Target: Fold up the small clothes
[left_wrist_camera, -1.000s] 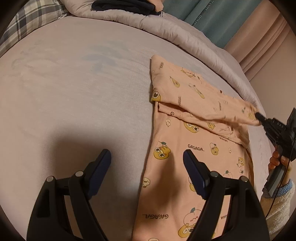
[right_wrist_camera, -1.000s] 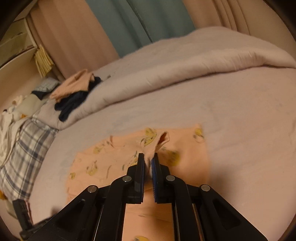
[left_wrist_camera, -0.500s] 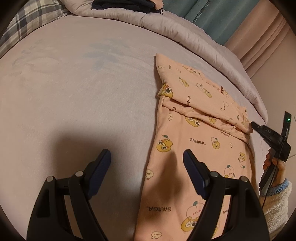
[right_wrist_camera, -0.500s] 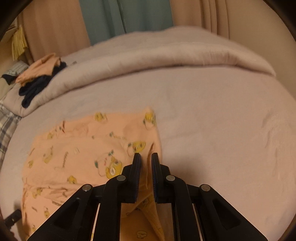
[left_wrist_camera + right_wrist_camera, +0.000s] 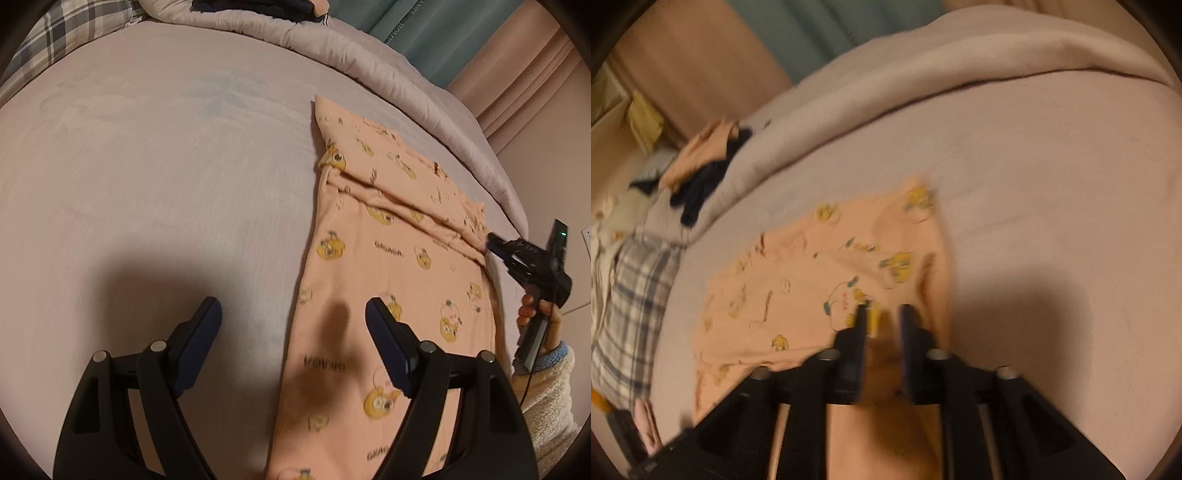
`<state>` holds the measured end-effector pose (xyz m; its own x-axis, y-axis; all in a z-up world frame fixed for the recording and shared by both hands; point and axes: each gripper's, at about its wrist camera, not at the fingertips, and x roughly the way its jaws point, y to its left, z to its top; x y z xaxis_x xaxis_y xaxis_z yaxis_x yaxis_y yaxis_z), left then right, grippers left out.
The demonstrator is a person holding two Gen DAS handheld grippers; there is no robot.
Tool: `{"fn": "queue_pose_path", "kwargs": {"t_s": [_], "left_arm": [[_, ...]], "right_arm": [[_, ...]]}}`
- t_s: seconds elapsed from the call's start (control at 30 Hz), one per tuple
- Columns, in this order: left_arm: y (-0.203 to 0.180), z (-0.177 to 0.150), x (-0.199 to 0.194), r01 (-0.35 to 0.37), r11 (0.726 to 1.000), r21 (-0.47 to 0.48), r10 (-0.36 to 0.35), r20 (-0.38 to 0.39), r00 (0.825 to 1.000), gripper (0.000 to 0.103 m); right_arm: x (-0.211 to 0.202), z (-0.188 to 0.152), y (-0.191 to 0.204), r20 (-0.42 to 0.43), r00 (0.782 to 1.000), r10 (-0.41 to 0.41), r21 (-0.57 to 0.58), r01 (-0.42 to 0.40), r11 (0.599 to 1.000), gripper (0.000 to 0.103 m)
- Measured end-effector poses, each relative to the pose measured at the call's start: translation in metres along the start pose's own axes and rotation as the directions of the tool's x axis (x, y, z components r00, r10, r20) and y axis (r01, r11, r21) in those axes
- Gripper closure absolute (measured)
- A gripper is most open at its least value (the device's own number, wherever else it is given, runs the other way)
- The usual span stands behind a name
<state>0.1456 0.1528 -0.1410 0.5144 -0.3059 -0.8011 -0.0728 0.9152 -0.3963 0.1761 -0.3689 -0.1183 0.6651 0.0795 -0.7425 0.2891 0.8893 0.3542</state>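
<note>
Where the pale lilac bed sheet (image 5: 155, 177) spreads across nearly the whole left wrist view, a rolled grey-lilac duvet (image 5: 369, 48) borders its far edge, with teal and pink curtains (image 5: 480, 40) behind it. A plaid pillow (image 5: 66, 29) sits at the far left corner, and a small heap of dark and peach clothes (image 5: 701, 170) lies on the duvet. On the sheet, right of centre, lies the peach garment (image 5: 391, 266) printed with yellow cartoon figures; its far part is folded back over the rest, forming a band across it. The left gripper (image 5: 293, 321) hovers above the garment's near left edge, fingers wide apart and empty. The right gripper (image 5: 882, 314), held by a hand (image 5: 539, 314) in a fleecy cream sleeve (image 5: 546, 391), sits at the fold's right corner. Its jaws have just been opening; they stand apart, with peach cloth seen between them but not pinched.
</note>
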Motion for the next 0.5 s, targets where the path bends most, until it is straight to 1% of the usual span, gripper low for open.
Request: {"fn": "queue_pose_path", "kwargs": {"t_s": [0.03,0.1,0.17,0.27,0.37,0.5], "left_arm": [[0.001,-0.004,-0.002,0.006,1.0,0.001,-0.006,-0.006,1.0,0.023],[0.002,-0.011,-0.005,0.013,1.0,-0.002,-0.013,-0.012,1.0,0.022],[0.003,-0.02,-0.009,0.026,1.0,-0.008,-0.027,-0.02,0.999,0.021],[0.005,-0.031,-0.016,0.05,0.999,-0.021,-0.051,-0.033,0.998,0.02],[0.008,-0.042,-0.024,0.09,0.995,-0.044,-0.092,-0.045,0.995,0.02],[0.013,-0.06,-0.035,0.146,0.987,-0.07,-0.15,-0.058,0.987,0.02]], "right_arm": [[-0.013,-0.005,-0.005,0.01,1.0,0.005,0.022,-0.005,1.0,0.042],[-0.028,-0.018,-0.016,0.003,0.999,0.034,0.034,-0.034,0.999,0.042],[-0.042,-0.037,-0.025,-0.021,0.999,0.034,0.026,-0.033,0.999,0.042],[-0.056,-0.065,-0.028,-0.081,0.995,0.054,0.025,-0.052,0.998,0.042],[-0.069,-0.087,-0.034,-0.137,0.987,0.088,0.036,-0.084,0.996,0.042],[-0.073,-0.112,-0.026,-0.214,0.97,0.112,0.001,-0.114,0.993,0.042]]}}
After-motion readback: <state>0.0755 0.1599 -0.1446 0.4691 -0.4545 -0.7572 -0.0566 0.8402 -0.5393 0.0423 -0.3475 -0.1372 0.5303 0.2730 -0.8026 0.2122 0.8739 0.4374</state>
